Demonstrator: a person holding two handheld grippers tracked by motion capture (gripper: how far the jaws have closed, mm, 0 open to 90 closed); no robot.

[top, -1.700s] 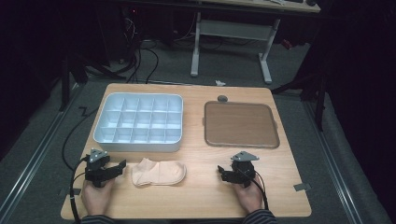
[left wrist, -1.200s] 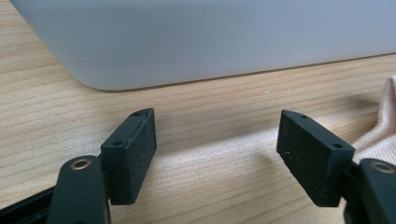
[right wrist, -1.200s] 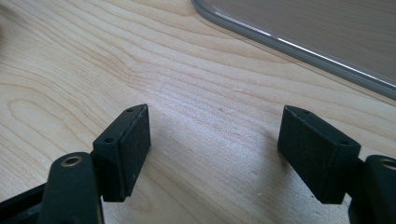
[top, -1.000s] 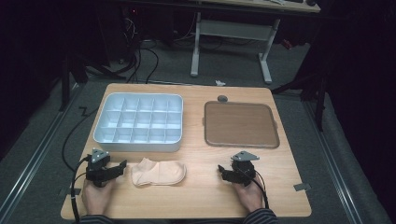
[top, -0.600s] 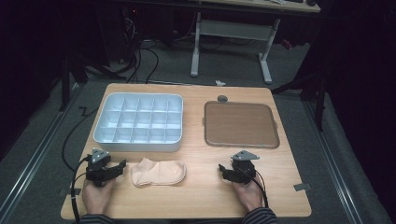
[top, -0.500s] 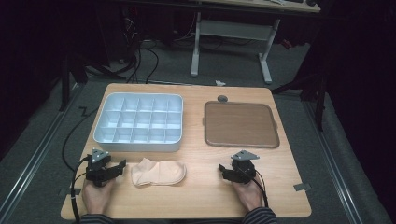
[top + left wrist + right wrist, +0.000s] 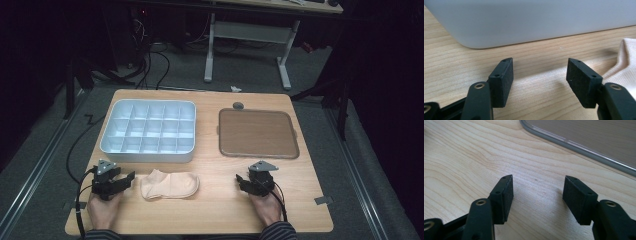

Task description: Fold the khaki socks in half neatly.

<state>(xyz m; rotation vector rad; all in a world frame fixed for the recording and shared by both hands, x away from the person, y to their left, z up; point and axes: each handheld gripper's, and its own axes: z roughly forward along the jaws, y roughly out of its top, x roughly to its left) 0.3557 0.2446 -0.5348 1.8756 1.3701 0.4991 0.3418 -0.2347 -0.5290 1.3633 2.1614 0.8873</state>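
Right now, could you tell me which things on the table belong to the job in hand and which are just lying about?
Job in hand:
- sock, nearest the left hand-held gripper, whose jaws have just been closing with nothing between them
- compartment box, likely where it goes

Lying about:
- brown tray
- small round grey thing behind that tray

A pale peach sock (image 7: pixel 170 185) lies on a light wooden table (image 7: pixel 210 210) with a fine brown grain. The divided box (image 7: pixel 149 131) is pale blue-white in the high view and plain grey-white in the left gripper view. The tray (image 7: pixel 258 133) is brown with a clear grey rim. The left gripper (image 7: pixel 120 181) and the right gripper (image 7: pixel 246 183) are black, each topped with a grey plate. The person's sleeves (image 7: pixel 277 232) are dark with thin stripes. The floor (image 7: pixel 40 165) is dark grey.
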